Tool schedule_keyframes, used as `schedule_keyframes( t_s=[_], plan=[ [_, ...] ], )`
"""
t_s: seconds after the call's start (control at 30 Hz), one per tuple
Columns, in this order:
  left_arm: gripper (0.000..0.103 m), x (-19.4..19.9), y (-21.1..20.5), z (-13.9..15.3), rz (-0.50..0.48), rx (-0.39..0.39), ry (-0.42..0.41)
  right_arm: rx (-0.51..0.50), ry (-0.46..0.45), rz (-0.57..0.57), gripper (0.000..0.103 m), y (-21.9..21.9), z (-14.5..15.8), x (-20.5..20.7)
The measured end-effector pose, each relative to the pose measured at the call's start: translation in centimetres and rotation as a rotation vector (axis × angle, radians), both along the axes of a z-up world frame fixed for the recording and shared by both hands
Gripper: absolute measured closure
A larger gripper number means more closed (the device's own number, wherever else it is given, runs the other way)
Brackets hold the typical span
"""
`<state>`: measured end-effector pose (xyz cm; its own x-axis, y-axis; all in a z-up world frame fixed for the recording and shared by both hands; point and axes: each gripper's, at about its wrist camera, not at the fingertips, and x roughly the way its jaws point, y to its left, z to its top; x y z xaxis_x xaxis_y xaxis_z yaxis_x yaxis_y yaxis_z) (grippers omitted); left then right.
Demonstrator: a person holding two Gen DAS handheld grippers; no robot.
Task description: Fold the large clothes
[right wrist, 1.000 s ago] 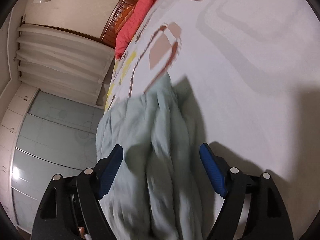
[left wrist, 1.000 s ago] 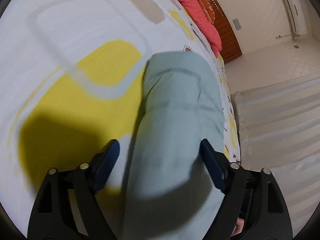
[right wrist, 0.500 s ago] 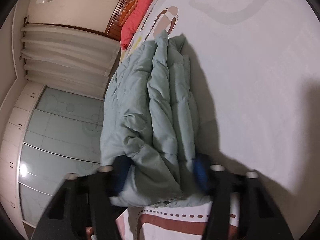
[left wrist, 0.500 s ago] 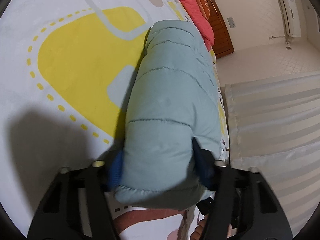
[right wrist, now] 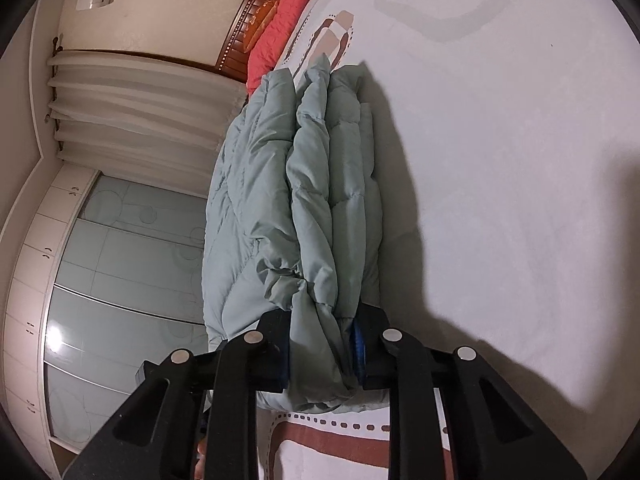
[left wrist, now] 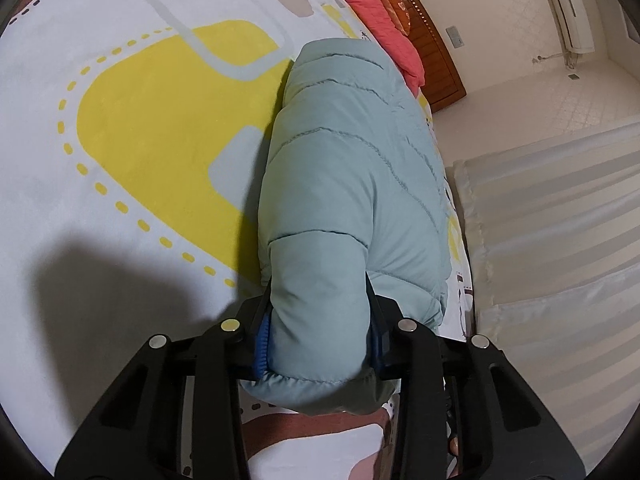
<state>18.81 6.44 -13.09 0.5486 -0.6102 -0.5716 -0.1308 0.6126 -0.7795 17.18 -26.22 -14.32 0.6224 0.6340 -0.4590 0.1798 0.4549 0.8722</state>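
A pale green quilted puffer jacket lies in a long folded bundle on the patterned bed sheet. My left gripper is shut on its near end, the padded fabric bulging between the blue pads. In the right wrist view the same jacket shows several stacked layers, and my right gripper is shut on the bunched hem. The fingertips of both grippers are hidden by the fabric.
A red pillow and wooden headboard stand at the far end of the bed. White curtains and glass wardrobe doors lie beyond the bed edge. An air conditioner hangs on the wall.
Both grippers were open around the jacket one second ago and have closed on it. The bundle now sits nearer the cameras and is sharp, not blurred.
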Motion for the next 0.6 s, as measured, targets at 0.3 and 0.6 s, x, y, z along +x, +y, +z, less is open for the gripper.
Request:
schedule_keyframes(
  t_s=[0.3,0.6],
  plan=[
    [0.068,-0.16,-0.43,-0.18,0.016,-0.004,-0.003,0.012,-0.003,-0.010,0.080,-0.05,-0.51,-0.44],
    [0.068,-0.86,-0.76,-0.78,0.057,-0.012,-0.006,0.007,-0.012,-0.046,0.080,-0.13,-0.72,-0.68]
  ],
)
